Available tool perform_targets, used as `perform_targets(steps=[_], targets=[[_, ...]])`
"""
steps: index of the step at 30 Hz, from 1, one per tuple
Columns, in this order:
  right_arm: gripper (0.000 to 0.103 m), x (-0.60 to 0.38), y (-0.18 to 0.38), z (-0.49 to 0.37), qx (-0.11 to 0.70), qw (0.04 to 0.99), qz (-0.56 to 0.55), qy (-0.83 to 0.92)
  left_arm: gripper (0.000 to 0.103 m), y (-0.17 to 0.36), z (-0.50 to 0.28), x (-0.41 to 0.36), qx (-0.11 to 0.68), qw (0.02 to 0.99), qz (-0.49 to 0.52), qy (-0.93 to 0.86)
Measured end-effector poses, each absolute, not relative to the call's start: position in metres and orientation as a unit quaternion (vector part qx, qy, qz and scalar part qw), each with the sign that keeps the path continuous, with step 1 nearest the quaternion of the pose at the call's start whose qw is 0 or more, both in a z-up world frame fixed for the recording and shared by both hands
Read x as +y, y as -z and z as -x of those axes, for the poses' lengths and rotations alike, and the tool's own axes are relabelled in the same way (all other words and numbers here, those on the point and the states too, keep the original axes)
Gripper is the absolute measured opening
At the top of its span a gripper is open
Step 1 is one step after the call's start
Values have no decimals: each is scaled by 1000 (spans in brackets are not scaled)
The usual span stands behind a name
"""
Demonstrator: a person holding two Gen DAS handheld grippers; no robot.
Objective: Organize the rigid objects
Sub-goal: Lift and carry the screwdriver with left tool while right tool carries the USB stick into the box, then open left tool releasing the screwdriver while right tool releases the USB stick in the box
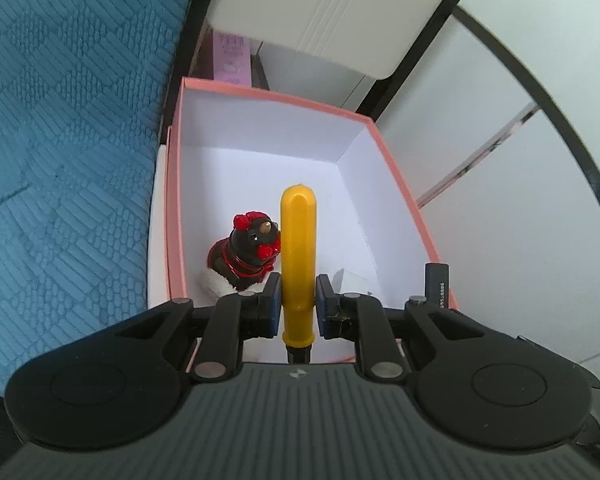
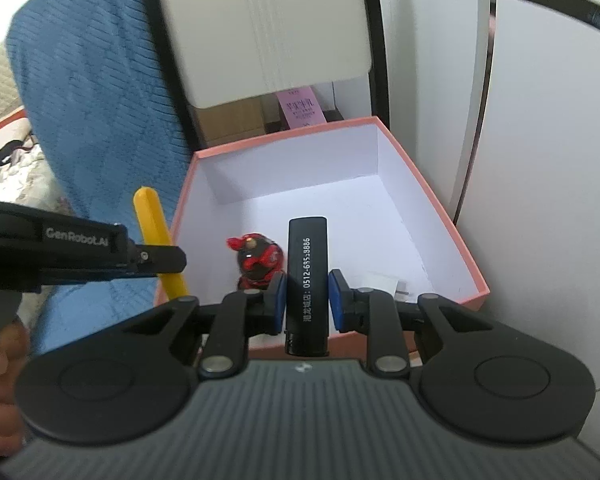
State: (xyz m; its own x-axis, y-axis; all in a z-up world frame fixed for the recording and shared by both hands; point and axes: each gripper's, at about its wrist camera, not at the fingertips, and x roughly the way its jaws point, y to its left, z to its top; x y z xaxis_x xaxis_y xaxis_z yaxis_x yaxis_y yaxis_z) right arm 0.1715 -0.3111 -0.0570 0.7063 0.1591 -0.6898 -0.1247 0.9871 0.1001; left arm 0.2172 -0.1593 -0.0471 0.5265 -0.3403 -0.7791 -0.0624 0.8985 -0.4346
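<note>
Hovering over pink box rim (image 1: 404,184)

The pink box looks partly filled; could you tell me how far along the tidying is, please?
Done: a black-and-red figurine and a small white item already lie inside the pink box. In hand: the left gripper is shut on a yellow handle and the right gripper on a black stick, both over the box. Left: releasing both into it.
</note>
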Motion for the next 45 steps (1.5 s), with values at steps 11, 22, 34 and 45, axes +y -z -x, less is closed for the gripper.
perform_targets(steps=[11,22,34,45], targets=[[26,-337,104,-240,413,908,-31,-66,21,89,-280,-183,516,827,207,83],[26,-361,153,-285,458,887,-22,-61,20,141,-329,-219,537,816,198,83],[34,-370,163,-293,467,882,-31,-60,24,140,-339,-225,538,817,185,88],[34,-367,112,-259,421,904,-43,-64,42,89,-302,-209,498,843,180,96]])
